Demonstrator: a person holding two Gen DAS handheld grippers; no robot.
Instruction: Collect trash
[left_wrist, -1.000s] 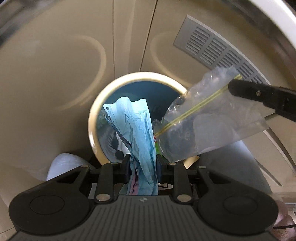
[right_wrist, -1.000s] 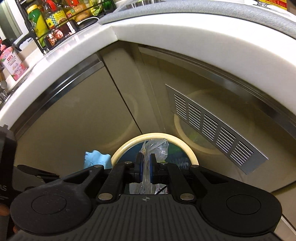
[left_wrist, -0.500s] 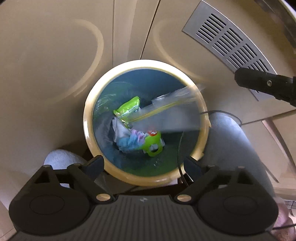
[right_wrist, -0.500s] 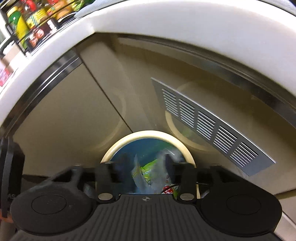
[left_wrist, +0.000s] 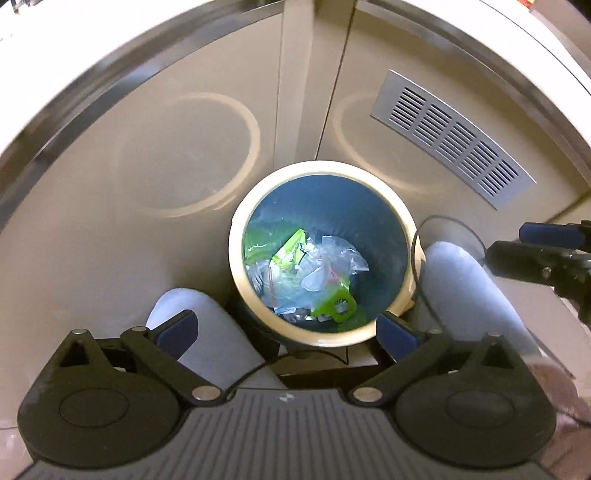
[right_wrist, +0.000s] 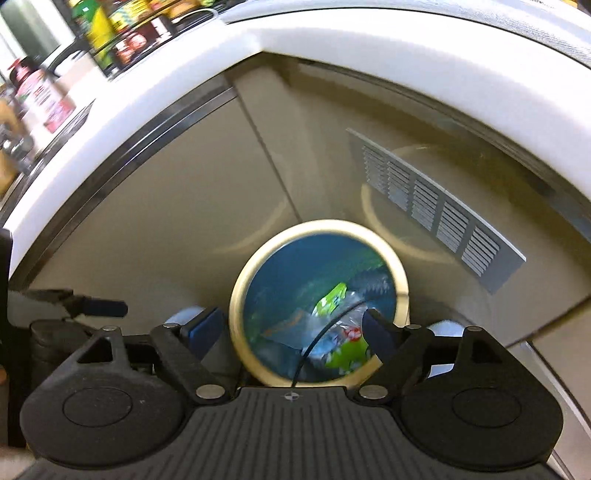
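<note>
A round bin with a cream rim (left_wrist: 236, 266) and blue inside stands on the floor against beige cabinet doors; it also shows in the right wrist view (right_wrist: 400, 273). Inside lie a clear plastic bag (left_wrist: 332, 258), green wrappers (left_wrist: 290, 251) and other crumpled trash. My left gripper (left_wrist: 286, 332) is open and empty above the bin's near edge. My right gripper (right_wrist: 291, 328) is open and empty, also above the bin; its fingers (left_wrist: 532, 254) show at the right of the left wrist view.
A grey vent grille (left_wrist: 450, 136) sits in the right cabinet door. A white countertop edge (right_wrist: 332, 40) runs above, with bottles on a rack (right_wrist: 122, 33) at the far left. The person's grey-clad legs (left_wrist: 461, 291) flank the bin.
Both grippers opened. The blue paper from the left and the clear plastic bag from the right dropped into the bin. Both grippers then rose away from the bin.
</note>
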